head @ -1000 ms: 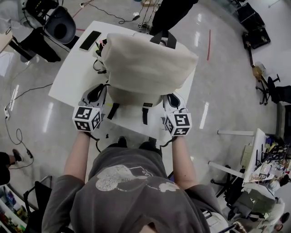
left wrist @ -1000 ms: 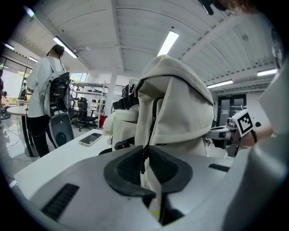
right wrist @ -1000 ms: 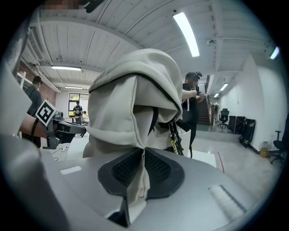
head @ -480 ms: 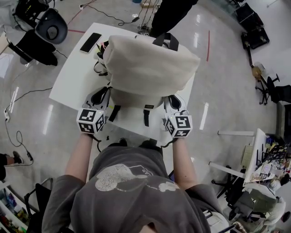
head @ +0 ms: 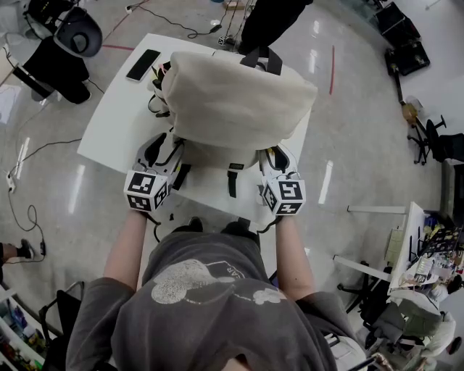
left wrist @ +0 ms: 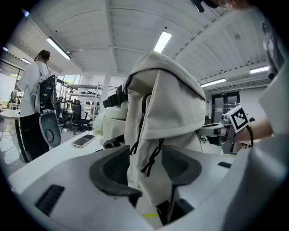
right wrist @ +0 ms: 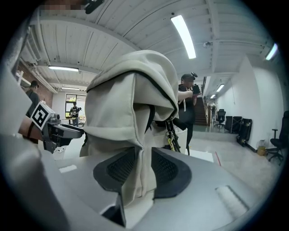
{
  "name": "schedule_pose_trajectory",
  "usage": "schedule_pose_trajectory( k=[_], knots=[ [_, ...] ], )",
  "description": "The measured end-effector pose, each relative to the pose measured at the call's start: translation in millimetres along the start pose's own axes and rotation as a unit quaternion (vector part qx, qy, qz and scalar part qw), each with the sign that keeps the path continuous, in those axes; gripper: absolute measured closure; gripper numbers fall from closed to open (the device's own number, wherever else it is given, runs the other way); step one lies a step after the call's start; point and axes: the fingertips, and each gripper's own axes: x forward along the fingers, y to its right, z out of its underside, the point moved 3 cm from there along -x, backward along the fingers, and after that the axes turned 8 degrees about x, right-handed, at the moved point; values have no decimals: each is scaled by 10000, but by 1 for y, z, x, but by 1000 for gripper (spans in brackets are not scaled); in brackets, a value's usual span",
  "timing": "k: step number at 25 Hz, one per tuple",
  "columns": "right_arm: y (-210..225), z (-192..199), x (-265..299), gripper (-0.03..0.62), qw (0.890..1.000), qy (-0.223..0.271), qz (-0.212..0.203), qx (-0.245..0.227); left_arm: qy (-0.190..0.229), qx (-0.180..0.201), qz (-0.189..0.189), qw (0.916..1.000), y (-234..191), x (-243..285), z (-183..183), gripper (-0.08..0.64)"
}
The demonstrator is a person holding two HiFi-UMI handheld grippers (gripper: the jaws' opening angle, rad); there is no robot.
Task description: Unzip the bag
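A cream backpack [head: 232, 94] stands upright on the white table [head: 116, 123], its black handle [head: 261, 59] at the far side. My left gripper [head: 162, 148] is at the bag's near left corner. Its jaws have just been opening and stand wide around a fold of bag fabric [left wrist: 167, 103] with a black cord pull [left wrist: 151, 162]; the left gripper [left wrist: 146, 167] is open. My right gripper [head: 275, 158] is at the near right corner. Its jaws have also just been opening, and the right gripper [right wrist: 142, 169] is open around a thin fold of the bag [right wrist: 126, 103].
A black phone [head: 143, 64] lies at the table's far left corner. Two black straps [head: 232, 180] hang over the near edge. A person in dark clothes [head: 272, 22] stands beyond the table. An office chair [head: 72, 32] stands on the floor at the far left.
The left gripper's jaws have spread wider at the bag's left corner. The right gripper's jaws have parted a little. The bag and both hands stay where they were.
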Motion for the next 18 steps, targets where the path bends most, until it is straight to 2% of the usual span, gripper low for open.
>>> schedule_pose_trajectory(
  k=[2, 5, 12, 15, 18],
  knots=[
    [2, 4, -1, 437, 10000, -93, -19, 26, 20, 18, -24, 10000, 0, -1, -1, 321],
    [1, 9, -2, 414, 9998, -164, -42, 40, 21, 15, -64, 10000, 0, -2, -1, 316],
    [-7, 10, -11, 416, 9999, -89, 14, 57, 51, -75, -165, 9998, 7, -13, -3, 325],
    [-6, 8, -20, 429, 9997, -3, 152, 206, 174, -126, -266, 9994, 8, -21, -12, 347],
    [-5, 5, -30, 456, 9989, 85, 363, 288, 345, -232, -393, 9984, 6, -26, -21, 399]
  ],
)
